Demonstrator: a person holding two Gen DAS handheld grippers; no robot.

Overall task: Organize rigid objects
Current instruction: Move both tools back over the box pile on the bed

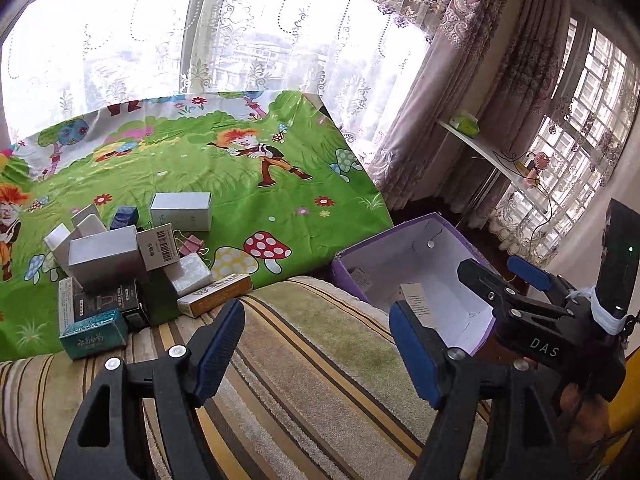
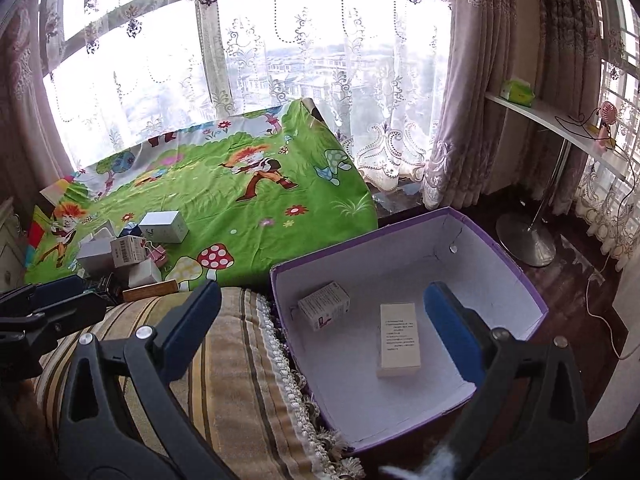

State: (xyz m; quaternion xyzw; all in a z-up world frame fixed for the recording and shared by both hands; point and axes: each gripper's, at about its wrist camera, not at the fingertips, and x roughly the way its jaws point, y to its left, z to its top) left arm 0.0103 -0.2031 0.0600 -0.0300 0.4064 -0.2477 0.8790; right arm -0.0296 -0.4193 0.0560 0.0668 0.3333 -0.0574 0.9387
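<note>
Lace-curtained windows fill the background from 10 to 2 o'clock; below them a green cartoon cloth (image 1: 224, 184) covers a raised surface, butting against a striped cushion (image 1: 304, 360) in the foreground. Pile of small boxes (image 1: 120, 264) sits at 9 o'clock in the left wrist view, on the cloth's near edge and spilling onto the cushion: silver cartons, a teal box (image 1: 93, 333), a long orange-and-white box (image 1: 216, 295), a barcoded carton, pink binder clips. Purple-walled bin (image 2: 404, 224) with white lining stands just beside the cushion at 3 o'clock from the pile. Two boxes already lie inside it: a white box with printed text (image 2: 400, 334), flat, near centre, and a smaller carton (image 2: 325, 305), tilted, toward the left wall. Left gripper (image 1: 316, 352) hangs over the cushion, jaws apart, nothing between them. Right gripper (image 2: 328, 328) hovers above the bin, jaws apart and empty, the white box directly beneath them but untouched. Judgement: a drop-off looks just completed; sorting is early, most of the pile remaining. Next move calls for swinging a gripper toward 9 o'clock, choosing a box lying free at the pile's edge, the long one or the teal one, and closing squarely across its narrow faces so neighbours stay put.
</note>
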